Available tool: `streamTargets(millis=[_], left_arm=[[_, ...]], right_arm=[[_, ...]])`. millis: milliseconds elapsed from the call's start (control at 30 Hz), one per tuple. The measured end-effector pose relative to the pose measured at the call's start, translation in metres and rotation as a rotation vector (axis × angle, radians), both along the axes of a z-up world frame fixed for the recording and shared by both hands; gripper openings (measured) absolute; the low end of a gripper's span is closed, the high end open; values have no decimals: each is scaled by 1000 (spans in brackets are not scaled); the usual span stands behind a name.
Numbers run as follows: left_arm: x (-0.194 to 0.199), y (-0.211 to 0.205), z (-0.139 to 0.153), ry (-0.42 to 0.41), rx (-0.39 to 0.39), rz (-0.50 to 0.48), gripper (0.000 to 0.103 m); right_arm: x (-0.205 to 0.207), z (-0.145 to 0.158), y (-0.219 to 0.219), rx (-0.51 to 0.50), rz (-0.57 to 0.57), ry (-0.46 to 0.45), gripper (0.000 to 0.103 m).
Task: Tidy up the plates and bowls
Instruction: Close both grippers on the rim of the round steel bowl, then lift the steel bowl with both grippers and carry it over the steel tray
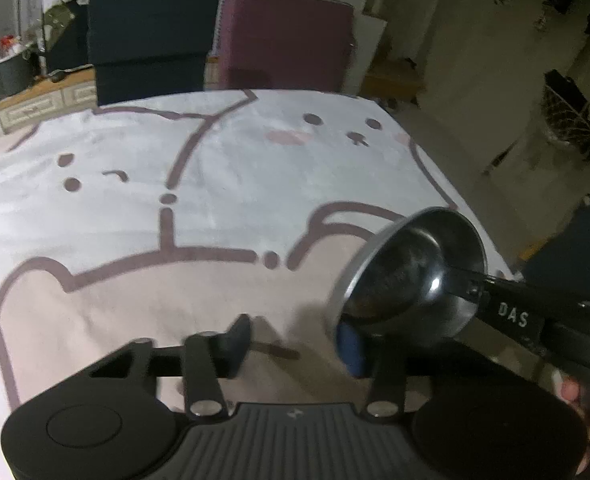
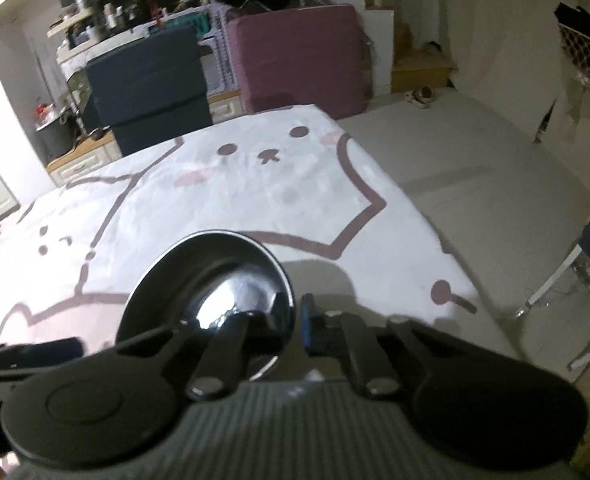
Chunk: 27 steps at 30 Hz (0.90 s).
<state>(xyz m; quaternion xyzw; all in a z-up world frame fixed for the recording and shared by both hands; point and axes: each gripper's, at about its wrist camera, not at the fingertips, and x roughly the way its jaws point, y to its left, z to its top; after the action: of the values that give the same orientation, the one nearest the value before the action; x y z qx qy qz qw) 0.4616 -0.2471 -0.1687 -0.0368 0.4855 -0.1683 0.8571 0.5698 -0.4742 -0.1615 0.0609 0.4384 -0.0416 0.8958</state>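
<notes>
Left wrist view: a steel bowl (image 1: 411, 272) was seen held tilted above the near right part of the desk (image 1: 199, 216), its rim pinched by the right tool (image 1: 461, 280), whose black finger reached in from the right. The left tool (image 1: 295, 344) was spread, with nothing between its jaws, and its blue-padded finger (image 1: 351, 348) lay just beside the bowl's lower edge, though contact could not be made out through the blur. The step in hand was judged to be the carrying of the bowl to its place; a level set-down on the cloth, or a handover to the left tool, would be called for next.

Right wrist view: the bowl (image 2: 211, 296) was shown clamped at its near rim by the right tool (image 2: 271, 320), one finger inside and the other outside. The desk (image 2: 279, 192) was covered by a white cloth printed with cartoon faces. Beyond it a dark blue chair (image 2: 147, 84) and a maroon chair (image 2: 299, 60) were seen, with cluttered shelves (image 2: 95, 16) behind and pale floor (image 2: 475, 160) to the right.
</notes>
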Motion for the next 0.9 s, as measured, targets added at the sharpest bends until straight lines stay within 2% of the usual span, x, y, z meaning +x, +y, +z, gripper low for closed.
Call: streamTargets(millis=[67, 167, 300, 467, 667, 900], left_arm=[[-3, -1, -2, 18, -28, -13, 19], [-7, -1, -3, 28, -61, -26, 6], [-17, 4, 7, 5, -91, -37, 6], [-30, 22, 35, -58, -99, -39, 7], [-57, 63, 76, -145, -80, -10, 8], [-99, 123, 117, -224, -45, 59, 8]], right_arm=[[-4, 2, 2, -9, 19, 4, 5], [-10, 6, 5, -2, 47, 5, 4], [-18, 13, 8, -25, 70, 5, 5], [-27, 30, 8, 11, 82, -33, 5], [-46, 62, 32, 69, 120, -109, 5], [-75, 93, 79, 137, 207, -179, 6]])
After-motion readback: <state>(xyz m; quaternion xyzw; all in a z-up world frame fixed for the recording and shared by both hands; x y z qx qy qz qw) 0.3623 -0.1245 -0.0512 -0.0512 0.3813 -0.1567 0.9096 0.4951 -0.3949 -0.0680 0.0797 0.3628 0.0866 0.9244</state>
